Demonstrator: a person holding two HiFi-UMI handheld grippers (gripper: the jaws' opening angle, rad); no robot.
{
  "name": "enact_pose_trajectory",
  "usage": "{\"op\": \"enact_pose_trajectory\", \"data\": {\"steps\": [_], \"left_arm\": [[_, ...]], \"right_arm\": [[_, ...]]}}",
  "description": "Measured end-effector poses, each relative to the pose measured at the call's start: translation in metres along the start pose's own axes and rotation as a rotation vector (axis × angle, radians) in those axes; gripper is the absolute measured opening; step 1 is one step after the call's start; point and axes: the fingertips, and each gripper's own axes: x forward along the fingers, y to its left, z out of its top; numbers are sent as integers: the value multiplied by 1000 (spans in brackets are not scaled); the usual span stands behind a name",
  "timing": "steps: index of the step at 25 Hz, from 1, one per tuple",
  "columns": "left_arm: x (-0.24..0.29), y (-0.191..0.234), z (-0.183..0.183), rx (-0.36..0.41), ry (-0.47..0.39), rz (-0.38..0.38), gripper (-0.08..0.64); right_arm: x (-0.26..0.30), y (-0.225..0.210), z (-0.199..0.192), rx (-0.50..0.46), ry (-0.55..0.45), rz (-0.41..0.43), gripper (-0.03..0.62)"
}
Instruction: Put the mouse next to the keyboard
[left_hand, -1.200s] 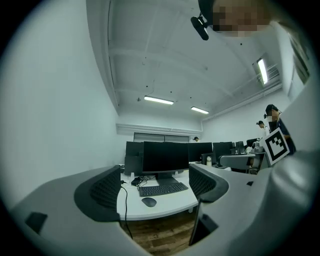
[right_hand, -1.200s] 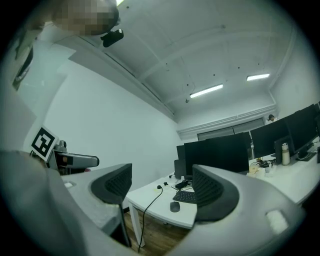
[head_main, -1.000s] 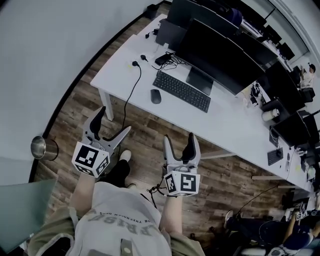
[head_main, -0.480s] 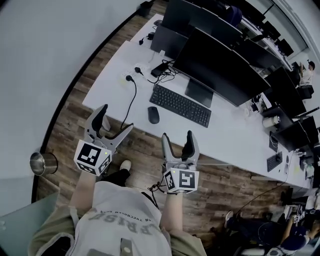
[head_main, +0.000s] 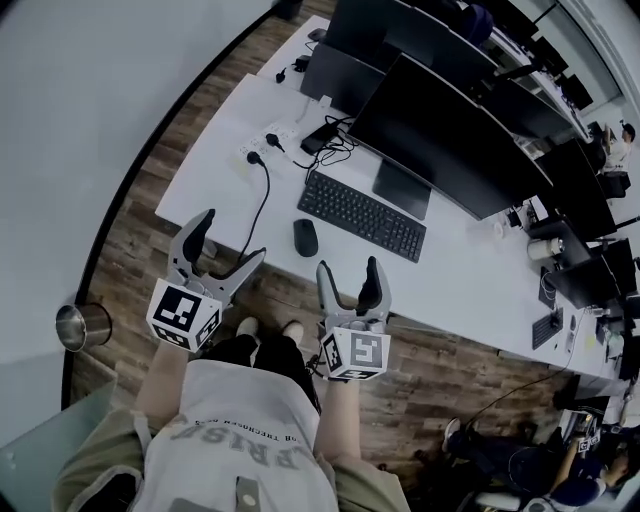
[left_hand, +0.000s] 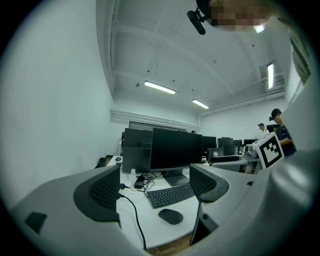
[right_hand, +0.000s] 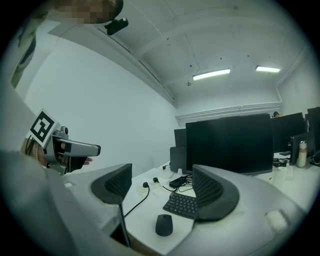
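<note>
1. Office room, rows of dark screens. A white desk (head_main: 225, 165) stood over a wood-plank floor (head_main: 130, 250), and both grippers were held at the desk's near edge.
2. Left gripper (left_hand: 155, 187): jaws spread wide, nothing between the pads. Desk and mouse showed through the gap.
3. Right gripper (right_hand: 162, 192): jaws likewise apart, gripping nothing. The mouse sat low in the gap, well ahead of the pads.
4. Mouse (head_main: 305, 237): on the desk, just beside the left end of the keyboard (head_main: 362, 215), with a narrow strip of desk between them. It was near the front edge, and neither gripper touched it.
5. Monitor (head_main: 440, 130) stood right behind the keyboard, its stand close to the keys.
6. Head view only: a metal bin (head_main: 80, 325) on the floor by the curved wall, far left, and the desk's whole outline.
7. Left gripper view only: two people (left_hand: 279, 131) standing far off at right, with the right gripper's marker cube (left_hand: 270, 151) in front of them.
8. Right gripper view only: the left gripper seen side-on, out at the left.
9. Edges and room: a black cable (head_main: 263, 195) ran from a plug across the desk and dropped over the front edge, left of the mouse. Bare desk lay between cable and mouse and along the keyboard's front. More cords were tangled at the back left.
</note>
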Motion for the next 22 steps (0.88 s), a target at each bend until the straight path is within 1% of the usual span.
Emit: {"op": "enact_pose_trajectory", "data": {"steps": [6, 11, 17, 22], "left_arm": [[17, 2, -14, -12, 32, 51, 416], [30, 2, -23, -23, 53, 113, 416], [38, 5, -31, -45, 80, 186, 416], [41, 5, -35, -74, 87, 236, 415]], "right_arm": [[30, -14, -33, 5, 77, 65, 370], [61, -20, -68, 10, 165, 147, 370], [94, -13, -121, 21, 296, 238, 370], [116, -8, -173, 9, 411, 274, 370]]}}
